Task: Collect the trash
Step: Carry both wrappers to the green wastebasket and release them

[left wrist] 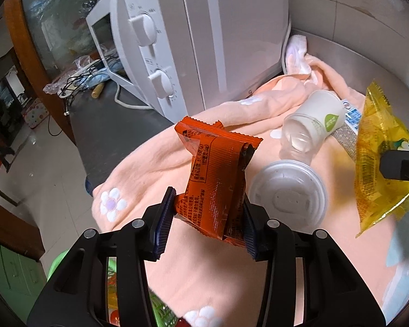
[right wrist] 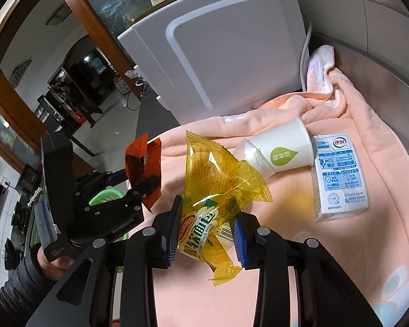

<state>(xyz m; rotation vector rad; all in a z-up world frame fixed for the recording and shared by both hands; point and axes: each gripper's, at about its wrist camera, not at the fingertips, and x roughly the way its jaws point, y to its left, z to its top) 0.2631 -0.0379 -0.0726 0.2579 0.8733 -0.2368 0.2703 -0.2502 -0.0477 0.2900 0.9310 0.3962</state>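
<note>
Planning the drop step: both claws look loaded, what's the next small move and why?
Probably carry the left claw, shut on the orange wrapper, over the green basket beside the counter and release there. The right claw already grips the yellow wrapper, so neither can pick more, and the paper cup, lid and milk carton remain on the towel.

1. Both views are evenly and fairly brightly lit indoors, with soft shadows.
2. Fisheye bending curves the microwave (left wrist: pixel 193 41) and blackens the corners.
3. The yellow wrapper (right wrist: pixel 218 190) shows bright glints.
4. The pink towel (left wrist: pixel 204 272) blurs toward the lower right edge of the left view.
5. The room behind is dimmer.
</note>
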